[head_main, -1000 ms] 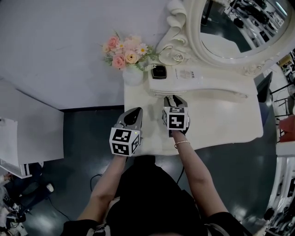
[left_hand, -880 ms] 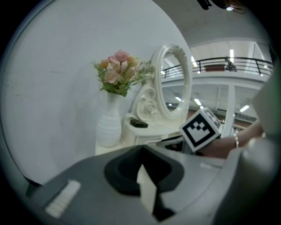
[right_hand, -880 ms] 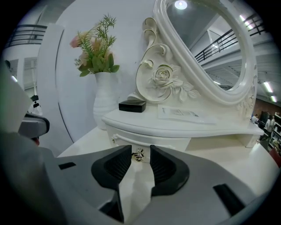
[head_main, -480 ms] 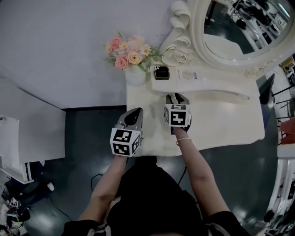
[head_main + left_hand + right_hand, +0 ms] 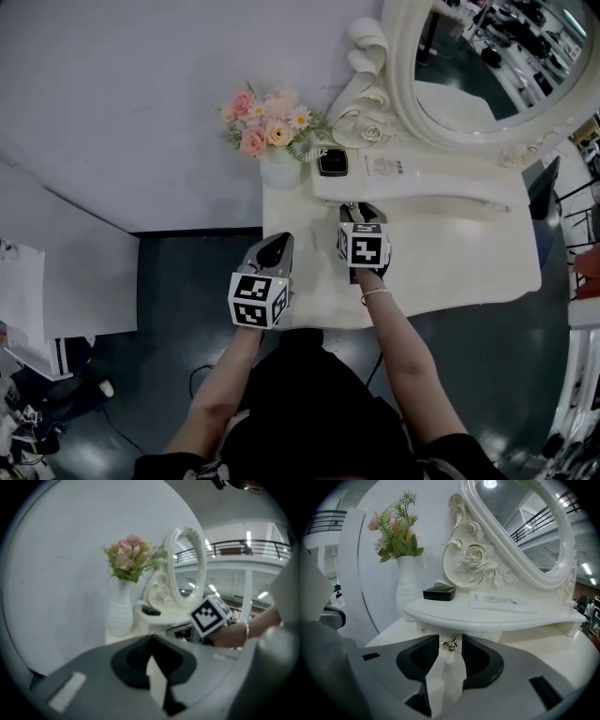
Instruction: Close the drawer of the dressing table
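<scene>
The white dressing table (image 5: 450,253) carries a raised shelf (image 5: 487,616) below its oval mirror (image 5: 469,66). A small drawer front with a gold knob (image 5: 450,644) sits under the shelf's edge. My right gripper (image 5: 450,639) (image 5: 359,208) points at that front, its jaws opening. The knob stands between the pads with a gap on each side. My left gripper (image 5: 274,246) (image 5: 151,641) hovers over the table's front left corner, shut with nothing in it. The right gripper's marker cube (image 5: 210,615) shows in the left gripper view.
A white vase of pink flowers (image 5: 279,169) stands at the table's back left corner. A black box (image 5: 332,161) and a printed sheet (image 5: 497,601) lie on the shelf. A grey wall runs behind, and dark floor lies to the left of the table.
The head view has shifted a little, so the table sits slightly further right. Both grippers keep their places relative to the table.
</scene>
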Demonstrator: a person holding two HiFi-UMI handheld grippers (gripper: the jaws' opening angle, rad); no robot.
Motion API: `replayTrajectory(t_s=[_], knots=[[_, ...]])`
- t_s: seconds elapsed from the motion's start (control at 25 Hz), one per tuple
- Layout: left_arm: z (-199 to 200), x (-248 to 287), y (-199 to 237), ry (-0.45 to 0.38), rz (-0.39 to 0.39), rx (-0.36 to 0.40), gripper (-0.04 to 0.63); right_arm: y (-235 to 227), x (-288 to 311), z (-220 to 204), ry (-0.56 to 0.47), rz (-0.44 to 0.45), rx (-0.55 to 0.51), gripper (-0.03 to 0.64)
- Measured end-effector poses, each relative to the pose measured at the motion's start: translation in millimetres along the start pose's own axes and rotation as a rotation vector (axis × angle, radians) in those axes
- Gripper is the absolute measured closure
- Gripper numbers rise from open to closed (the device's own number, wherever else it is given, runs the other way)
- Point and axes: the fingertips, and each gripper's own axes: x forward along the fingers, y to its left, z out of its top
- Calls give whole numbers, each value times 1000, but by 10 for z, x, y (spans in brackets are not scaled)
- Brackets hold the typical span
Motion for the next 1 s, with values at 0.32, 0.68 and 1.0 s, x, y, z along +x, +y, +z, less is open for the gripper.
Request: replayTrajectory(t_s=[0.32,0.68,1.0], knots=[[22,16,-50,-10,-22,4,589,128,-321,-2,-57,26,8,486],[32,-44,-141,-17,-43,15,589,360,-822,-29,-121,87,27,519],[-14,-128,-187,-17,-51,17,589,393,-1170,-149,-149,95,63,563]])
